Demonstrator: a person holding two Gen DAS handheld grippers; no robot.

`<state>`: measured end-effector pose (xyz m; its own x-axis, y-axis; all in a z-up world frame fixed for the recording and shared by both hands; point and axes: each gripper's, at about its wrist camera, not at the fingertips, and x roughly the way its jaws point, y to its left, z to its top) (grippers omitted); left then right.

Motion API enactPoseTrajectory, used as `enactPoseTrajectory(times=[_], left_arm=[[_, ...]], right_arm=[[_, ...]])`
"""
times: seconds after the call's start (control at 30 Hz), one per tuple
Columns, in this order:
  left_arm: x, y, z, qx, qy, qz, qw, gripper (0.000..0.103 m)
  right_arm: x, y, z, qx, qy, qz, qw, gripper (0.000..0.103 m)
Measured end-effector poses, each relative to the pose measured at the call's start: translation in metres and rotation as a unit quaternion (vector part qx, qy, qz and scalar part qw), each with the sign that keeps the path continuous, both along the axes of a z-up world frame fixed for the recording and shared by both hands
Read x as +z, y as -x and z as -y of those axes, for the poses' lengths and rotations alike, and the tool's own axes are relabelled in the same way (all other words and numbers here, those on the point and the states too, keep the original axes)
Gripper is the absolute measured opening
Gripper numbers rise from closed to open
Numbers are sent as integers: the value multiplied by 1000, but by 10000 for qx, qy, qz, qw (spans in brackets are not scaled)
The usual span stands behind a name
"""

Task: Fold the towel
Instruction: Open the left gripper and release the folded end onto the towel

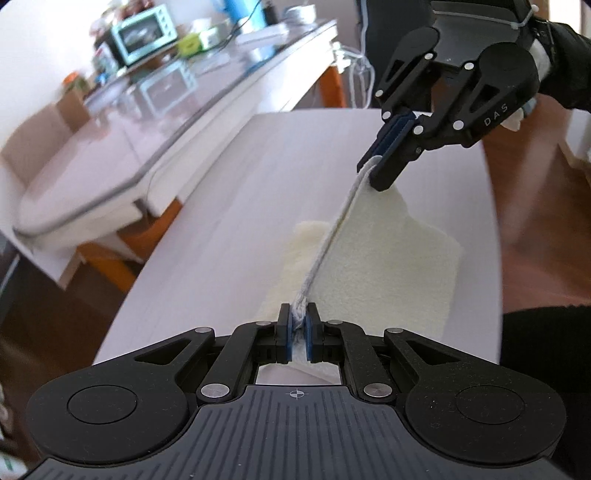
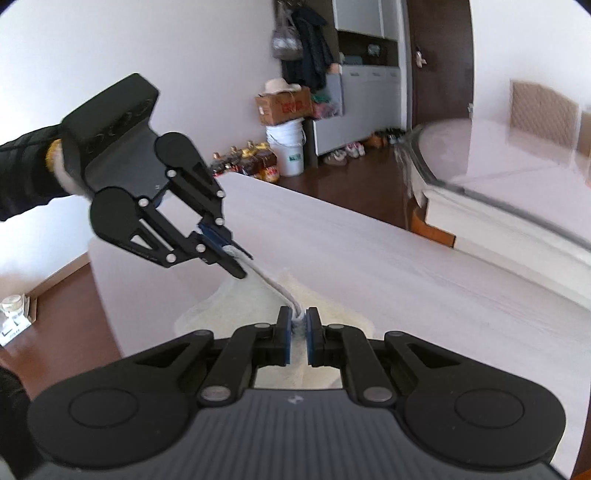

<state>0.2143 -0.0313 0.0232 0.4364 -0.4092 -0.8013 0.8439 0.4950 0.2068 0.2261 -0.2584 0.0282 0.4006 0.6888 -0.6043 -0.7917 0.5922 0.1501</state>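
A cream towel (image 1: 391, 254) with a grey hem hangs over the white table (image 1: 229, 236), its top edge stretched taut between the two grippers. My left gripper (image 1: 299, 314) is shut on one corner of that edge. My right gripper (image 1: 373, 170) is shut on the other corner, up and to the right in the left wrist view. In the right wrist view the right gripper (image 2: 298, 317) pinches the hem close to the lens, and the left gripper (image 2: 236, 262) holds the far end. The towel (image 2: 240, 302) droops onto the table below both.
A second, glass-topped table (image 1: 122, 147) stands to the left with a teal toaster oven (image 1: 144, 35) and other clutter. Wooden floor (image 2: 59, 306) surrounds the white table. A bucket (image 2: 290, 147), boxes and shoes line the far wall. A dark sleeve (image 1: 565, 85) shows behind the right gripper.
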Motion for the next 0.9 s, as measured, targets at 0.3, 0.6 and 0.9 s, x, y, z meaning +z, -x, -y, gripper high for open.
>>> enactPoseTrajectory(times=[0.3,0.6,0.9], left_arm=[[-30,-31,-3,268,-46,-263,9993,15],[-28,-43,-17,600,154,-172,9979,30],[-32,-50,-24,929,303,-55,9952,37]], right_arm=[[-38,-45,-6,-340,124,-521,9980,11],[-42,-53,3,-769,-98,-453,9960,21],[-54,-54,-20,-840,373,-80,9957,20]])
